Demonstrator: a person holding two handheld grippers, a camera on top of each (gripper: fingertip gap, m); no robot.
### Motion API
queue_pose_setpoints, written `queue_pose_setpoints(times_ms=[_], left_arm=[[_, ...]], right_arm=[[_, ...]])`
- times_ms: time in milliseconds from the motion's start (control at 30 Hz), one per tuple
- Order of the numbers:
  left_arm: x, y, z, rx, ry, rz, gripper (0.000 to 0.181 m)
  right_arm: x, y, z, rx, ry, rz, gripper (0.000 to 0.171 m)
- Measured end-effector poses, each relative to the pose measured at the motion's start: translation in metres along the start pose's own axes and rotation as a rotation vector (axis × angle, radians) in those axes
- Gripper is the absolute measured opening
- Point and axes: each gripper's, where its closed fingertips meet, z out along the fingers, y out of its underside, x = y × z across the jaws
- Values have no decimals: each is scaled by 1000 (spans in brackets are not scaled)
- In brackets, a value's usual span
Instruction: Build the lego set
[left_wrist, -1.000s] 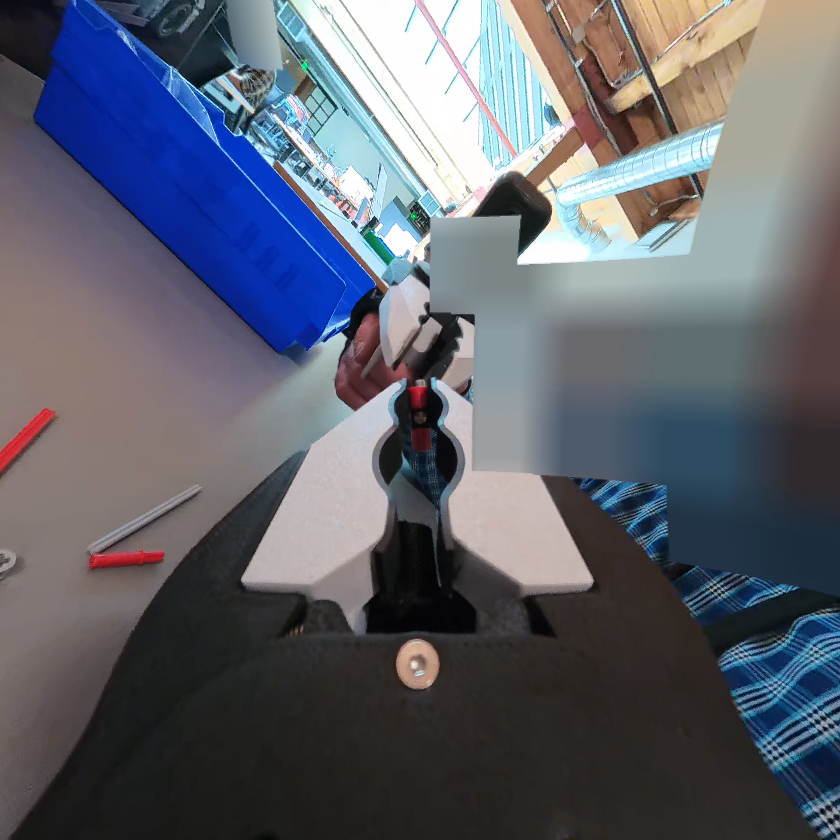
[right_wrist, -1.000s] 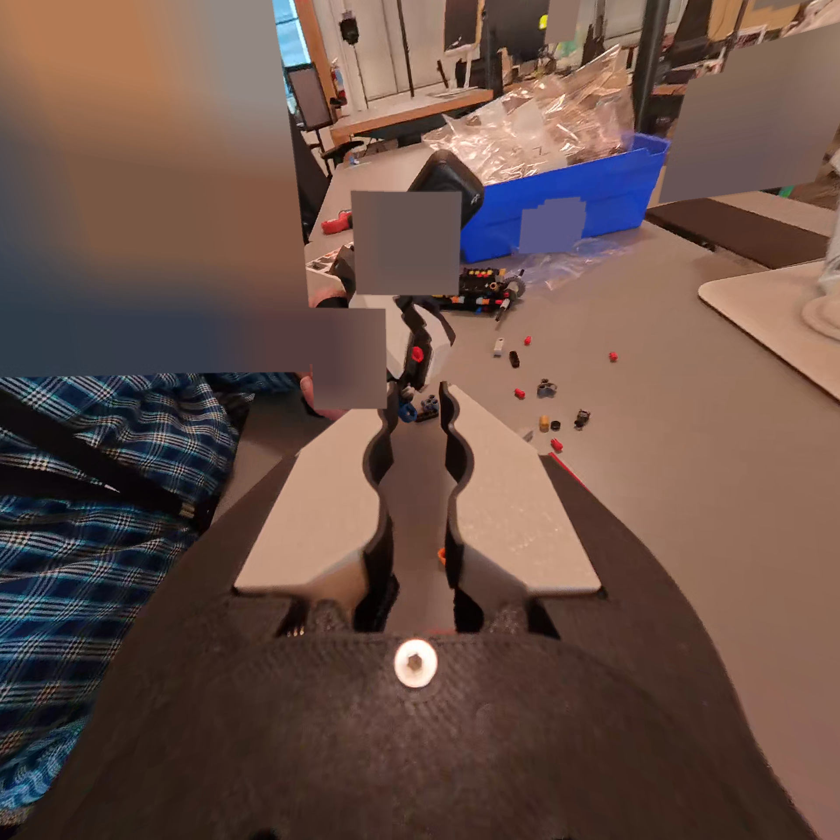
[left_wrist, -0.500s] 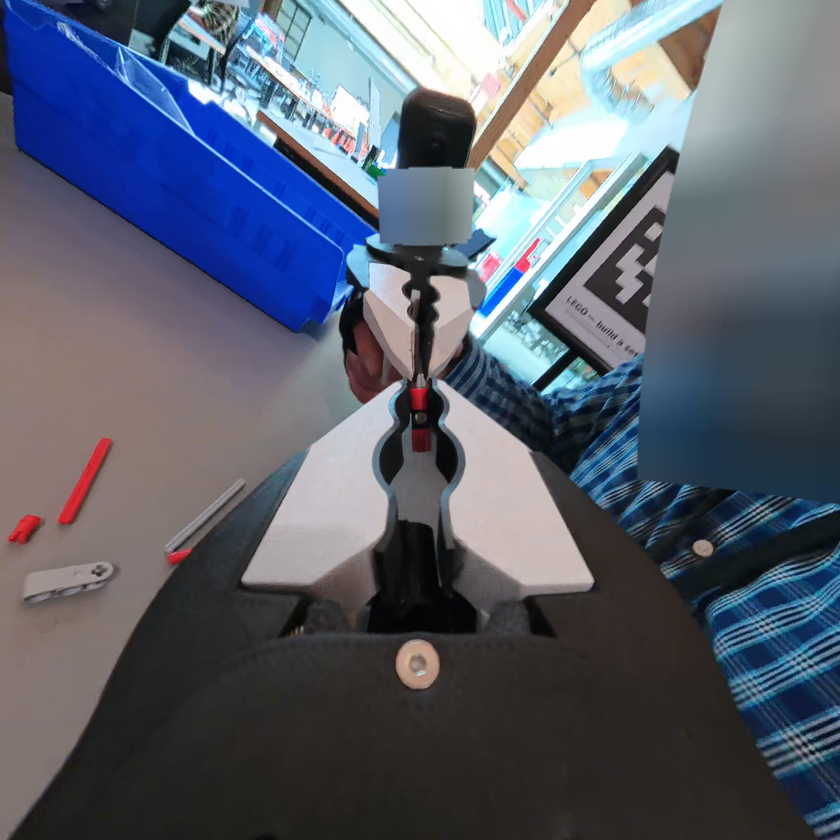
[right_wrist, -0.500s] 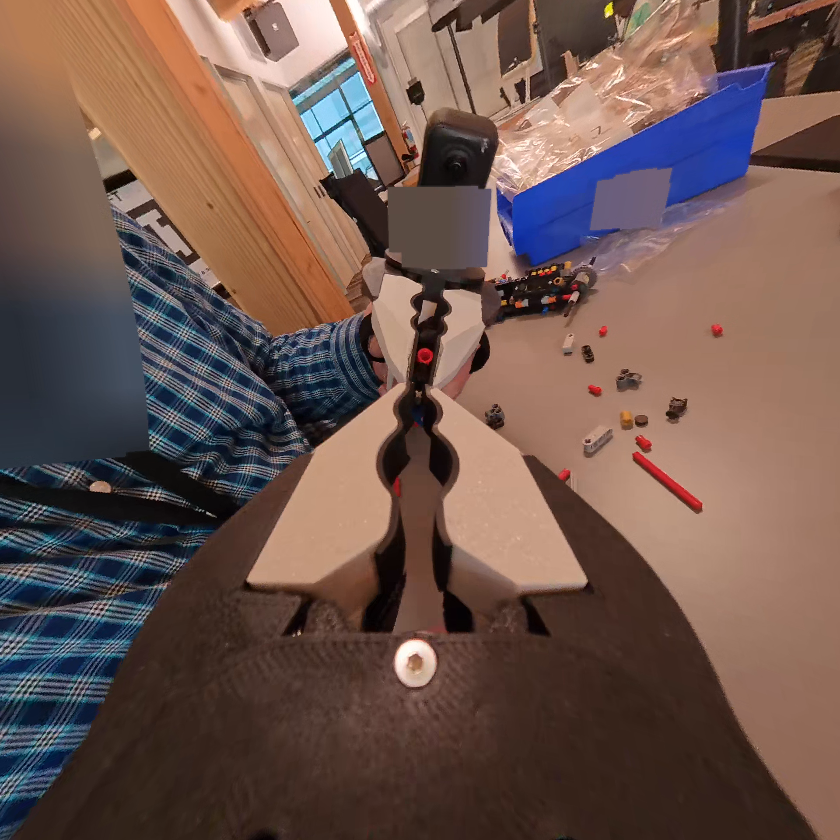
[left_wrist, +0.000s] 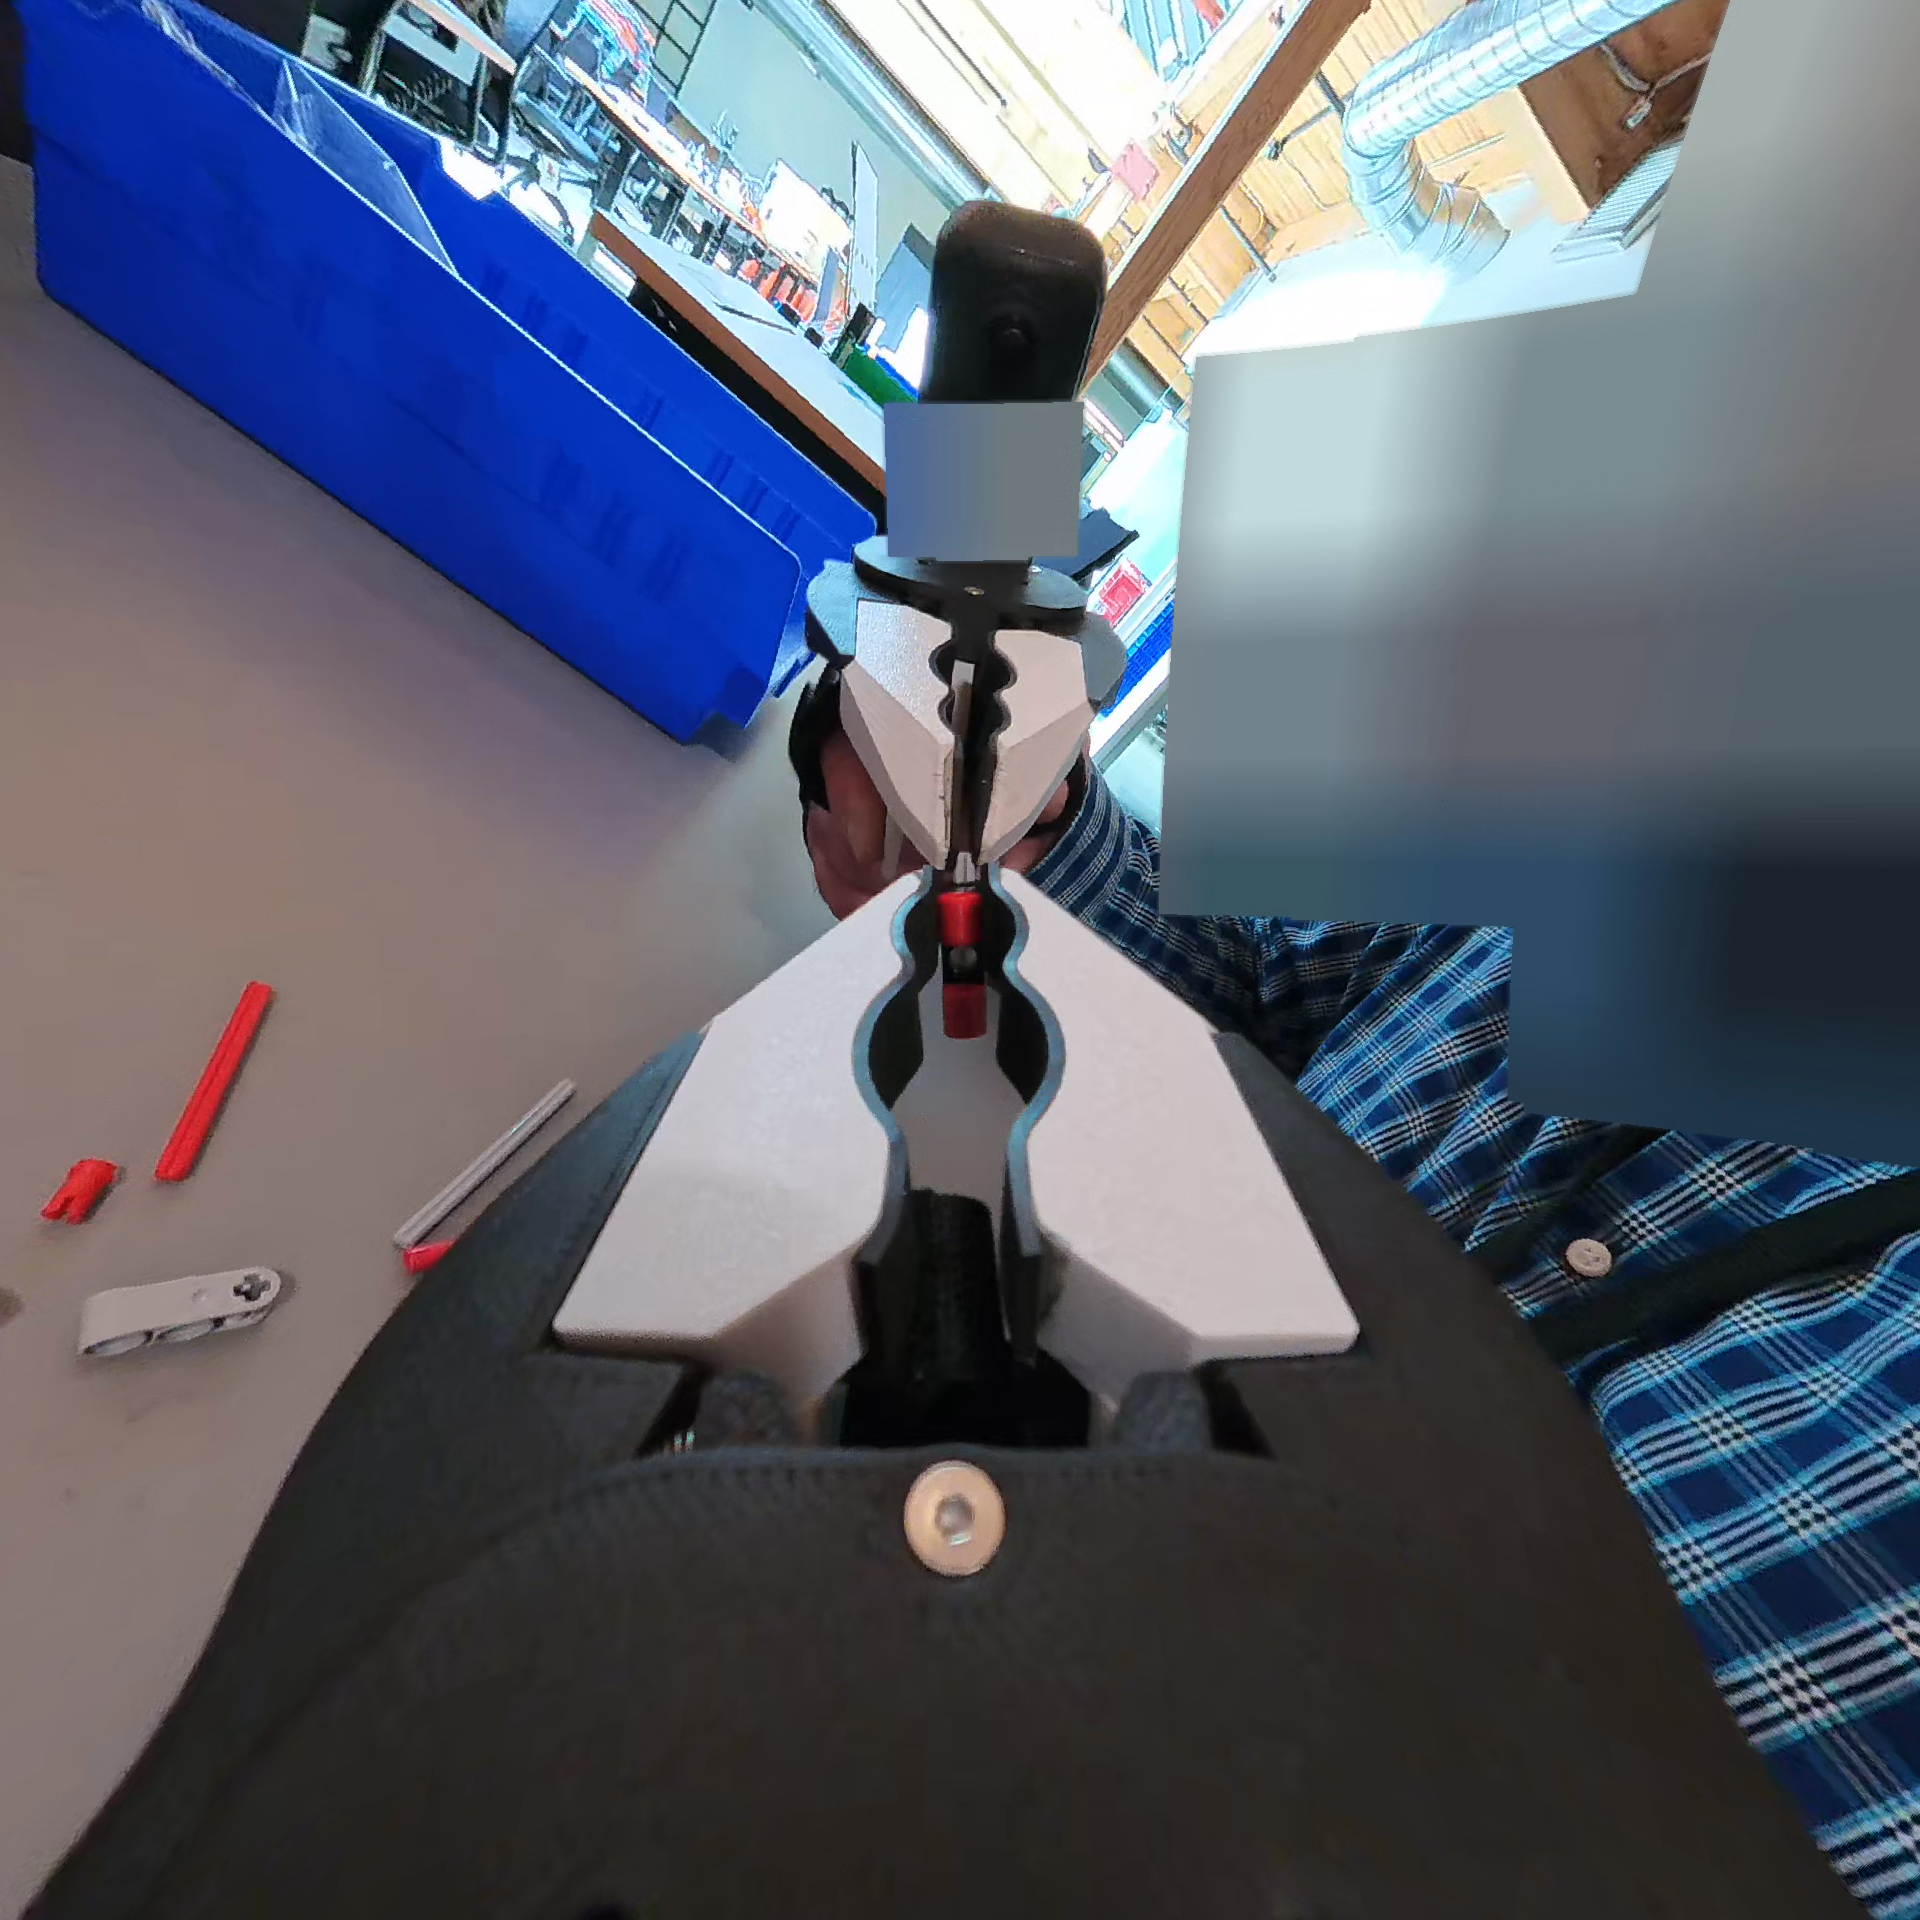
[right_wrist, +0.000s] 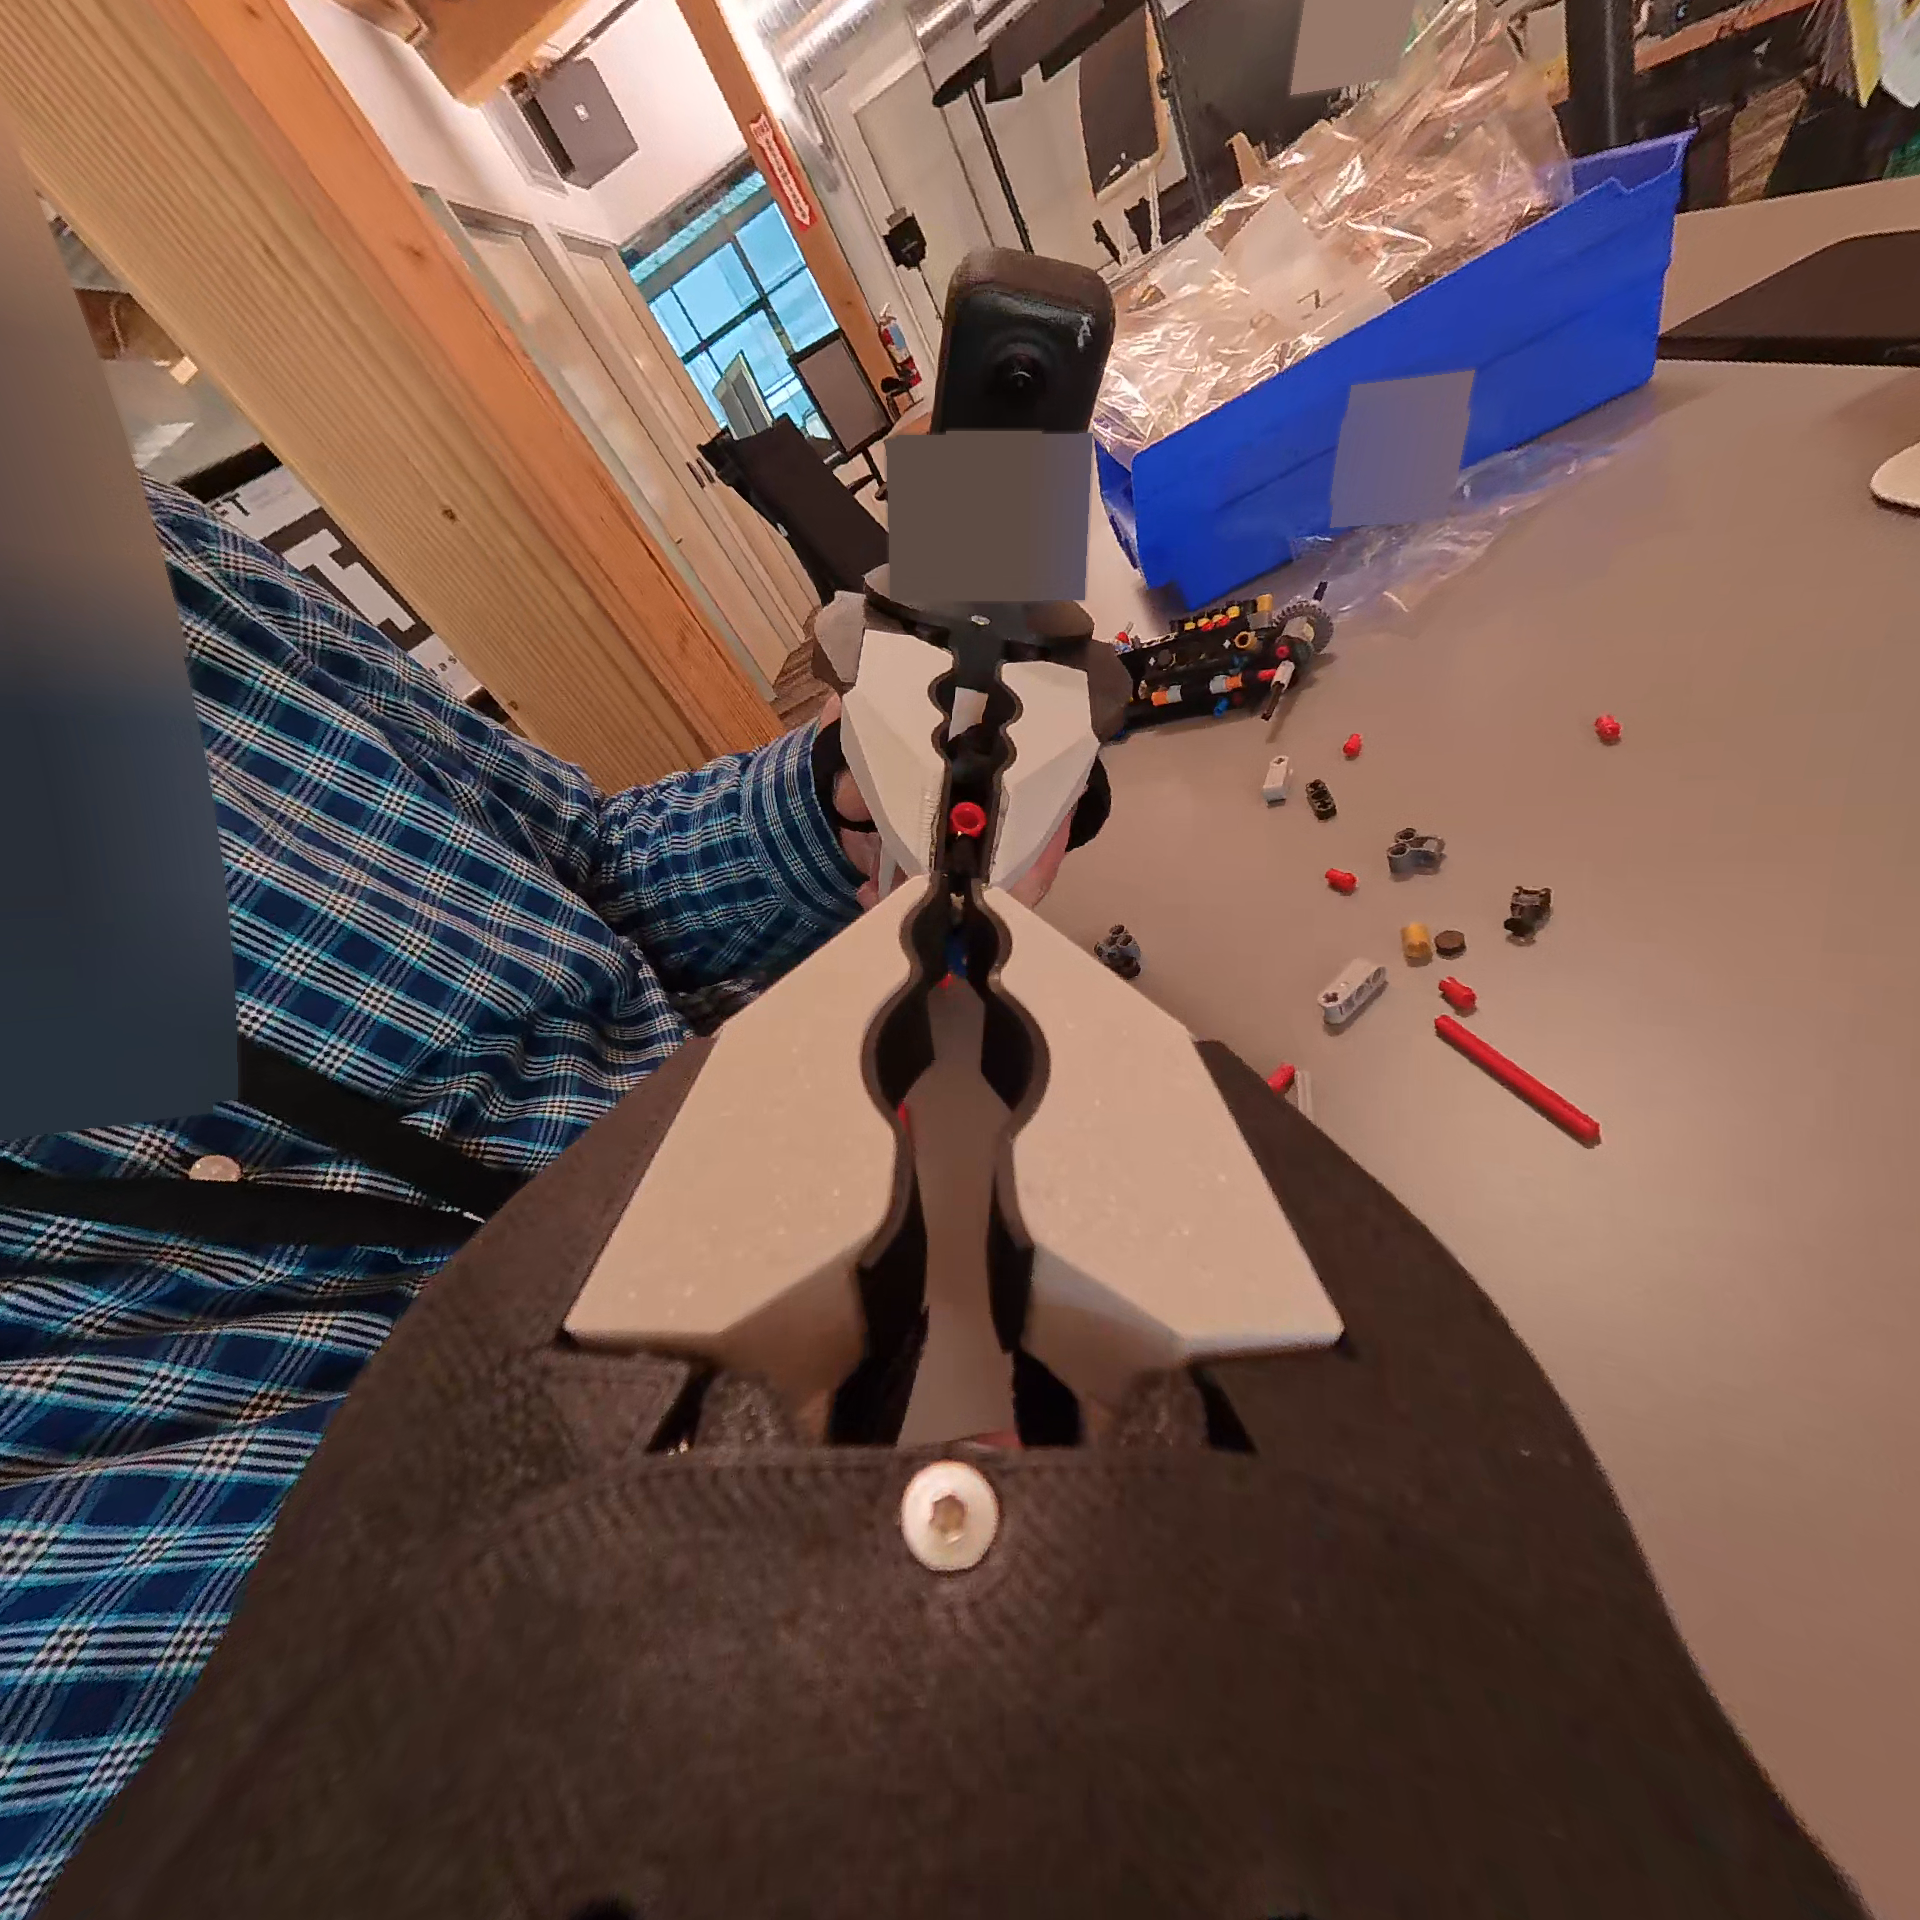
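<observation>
- Left gripper pinches a small red-pinned Technic piece, off the desk.
- Right gripper pinches a dark piece tip-to-tip, probably for mating.
- Spare parts near desk edge.

Two grippers tip to tip above the surface

Loose pieces lie right of them; a bin sits behind, the part-built model before it.

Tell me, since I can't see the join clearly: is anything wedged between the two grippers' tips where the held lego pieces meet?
Nothing visible. The left gripper is shut on a red-and-black lego piece, and the right gripper meets it tip to tip, above the table. What the right one holds is too small to tell.
</observation>
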Motion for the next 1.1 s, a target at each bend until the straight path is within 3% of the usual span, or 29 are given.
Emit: queue_pose_setpoints(times_ms=[333, 433, 500, 600, 700, 900, 967, 1100], left_arm=[[-4, -4, 1, 45, -14, -4, 6], [-8, -17, -4, 142, -7, -47, 6], [-12, -23, -8, 192, -9, -81, 5], [-16, -29, -10, 240, -4, -131, 6], [-19, -33, -9, 288, -4, -176, 6], [-19, -33, -3, 327, 14, -231, 5], [-20, -33, -3, 331, 9, -235, 5], [-22, -34, -3, 347, -9, -229, 5]], right_arm=[[4, 0, 0, -32, 16, 19, 0], [9, -7, -4, -6, 69, -1, 20], [9, -7, -5, -25, 144, -124, 32], [11, -6, -5, -98, 315, -384, 36], [15, -5, 0, -158, 413, -506, 43], [26, -7, 8, -207, 545, -666, 31], [29, -8, 7, -211, 556, -663, 22], [31, -7, 6, -221, 564, -652, 21]])
